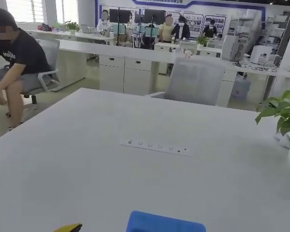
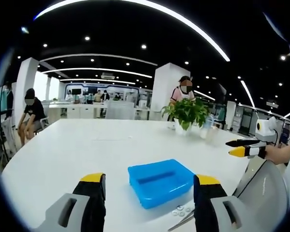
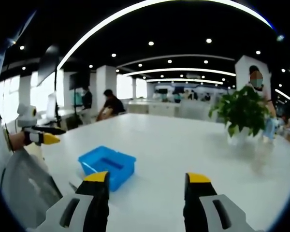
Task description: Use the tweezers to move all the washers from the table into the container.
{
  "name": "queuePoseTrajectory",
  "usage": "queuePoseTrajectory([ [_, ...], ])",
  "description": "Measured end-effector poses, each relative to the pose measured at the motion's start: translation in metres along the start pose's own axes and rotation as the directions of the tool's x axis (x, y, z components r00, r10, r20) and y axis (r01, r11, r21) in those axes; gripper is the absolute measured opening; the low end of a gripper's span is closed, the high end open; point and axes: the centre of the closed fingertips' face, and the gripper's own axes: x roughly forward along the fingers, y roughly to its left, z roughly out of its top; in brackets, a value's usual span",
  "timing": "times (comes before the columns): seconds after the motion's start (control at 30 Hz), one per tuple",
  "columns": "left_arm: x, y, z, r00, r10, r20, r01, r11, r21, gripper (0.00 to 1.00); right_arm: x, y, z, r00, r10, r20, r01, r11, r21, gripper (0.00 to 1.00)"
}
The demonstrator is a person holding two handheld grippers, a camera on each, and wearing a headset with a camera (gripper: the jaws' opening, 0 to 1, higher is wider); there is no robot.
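Through the left gripper view I saw the left gripper (image 2: pixel 150 179) held above the white table (image 2: pixel 87 150). Its yellow-tipped jaws were spread wide with nothing between them. The blue rectangular plastic container (image 2: pixel 159 181) sat on the table just below centre, framed between the two jaws. At 5 o'clock from it, just beside its near edge and outside it, the small silver metal washers (image 2: pixel 181 210) lay in a loose cluster on the tabletop. The slim silver metal tweezers (image 2: pixel 180 224) lay on the table right below them, toward 6 o'clock, partly hidden behind the jaw on that side. At 3 o'clock the right gripper (image 2: pixel 234 148) came in from the edge, lifted off the table and well apart from the container. A leafy green plant in a white pot (image 2: pixel 186 113) stood farther back at 12 o'clock.

In the right gripper view the right gripper (image 3: pixel 147 177) also had its jaws wide and empty. The container (image 3: pixel 108 165) lay at 8 o'clock and the left gripper (image 3: pixel 44 137) showed at 9 o'clock.

In the head view the container (image 1: pixel 165 223) sat at 6 o'clock. One yellow fingertip (image 1: pixel 70 227) of a gripper showed at 7 o'clock; I couldn't tell which gripper it belonged to. A white inset power strip (image 1: pixel 157 146) lay near the centre.
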Motion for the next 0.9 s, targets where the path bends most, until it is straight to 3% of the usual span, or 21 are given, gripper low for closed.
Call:
queuePoseTrajectory([
  [0.13,0.0,-0.005,0.001,0.9998,-0.019,0.002,0.019,1.0,-0.003,0.74,0.0,0.002,-0.001,0.9999,0.009,-0.013,-0.009,1.0,0.005,0.6],
  [0.2,-0.001,-0.008,0.001,0.9993,-0.037,-0.003,0.037,0.999,0.001,0.7,-0.003,-0.001,-0.006,0.9983,-0.004,-0.058,0.0,0.998,-0.055,0.53],
  [0.27,-0.001,-0.01,-0.002,0.9982,-0.057,-0.018,0.057,0.998,-0.001,0.67,-0.002,0.003,-0.008,0.9968,0.01,-0.079,-0.013,0.999,-0.043,0.51],
  [0.33,-0.002,-0.011,-0.006,0.9967,-0.068,-0.045,0.068,0.998,0.004,0.64,-0.002,0.004,-0.011,0.9939,0.018,-0.109,-0.023,0.999,-0.047,0.54],
  [0.37,-0.002,-0.012,-0.007,0.9958,-0.075,-0.052,0.076,0.997,0.008,0.62,-0.003,0.003,-0.015,0.989,0.012,-0.147,-0.023,0.997,-0.076,0.54],
  [0.47,-0.004,-0.015,-0.012,0.991,-0.103,-0.085,0.106,0.994,0.025,0.53,-0.007,0.001,-0.016,0.9883,0.025,-0.151,-0.038,0.996,-0.086,0.46],
  [0.57,-0.004,-0.02,-0.02,0.9826,-0.123,-0.139,0.132,0.989,0.061,0.42,-0.005,0.012,-0.013,0.9864,0.086,-0.141,-0.09,0.996,-0.025,0.42],
  [0.67,-0.006,-0.035,-0.028,0.96,-0.201,-0.194,0.217,0.974,0.059,0.27,-0.003,0.023,-0.015,0.9784,0.143,-0.149,-0.149,0.989,-0.025,0.33],
  [0.7,-0.005,-0.036,-0.029,0.9579,-0.205,-0.201,0.223,0.972,0.071,0.22,-0.003,0.027,-0.016,0.9746,0.162,-0.155,-0.169,0.985,-0.036,0.28],
  [0.73,-0.005,-0.041,-0.034,0.944,-0.236,-0.23,0.261,0.962,0.082,0.19,-0.001,0.031,-0.017,0.9701,0.178,-0.165,-0.189,0.981,-0.049,0.25],
  [0.8,-0.005,-0.046,-0.04,0.9292,-0.259,-0.263,0.286,0.956,0.07,0.17,0.002,0.042,-0.021,0.957,0.216,-0.193,-0.233,0.97,-0.067,0.22],
  [0.83,-0.005,-0.049,-0.045,0.9142,-0.279,-0.294,0.313,0.947,0.074,0.17,0.004,0.047,-0.023,0.9488,0.24,-0.206,-0.26,0.963,-0.076,0.21],
  [0.87,-0.005,-0.052,-0.048,0.9047,-0.294,-0.308,0.332,0.94,0.078,0.16,0.005,0.055,-0.024,0.9396,0.262,-0.22,-0.287,0.954,-0.089,0.19],
  [0.9,-0.006,-0.056,-0.053,0.8875,-0.316,-0.335,0.364,0.927,0.088,0.15,0.006,0.06,-0.026,0.9333,0.277,-0.228,-0.305,0.947,-0.097,0.17],
])
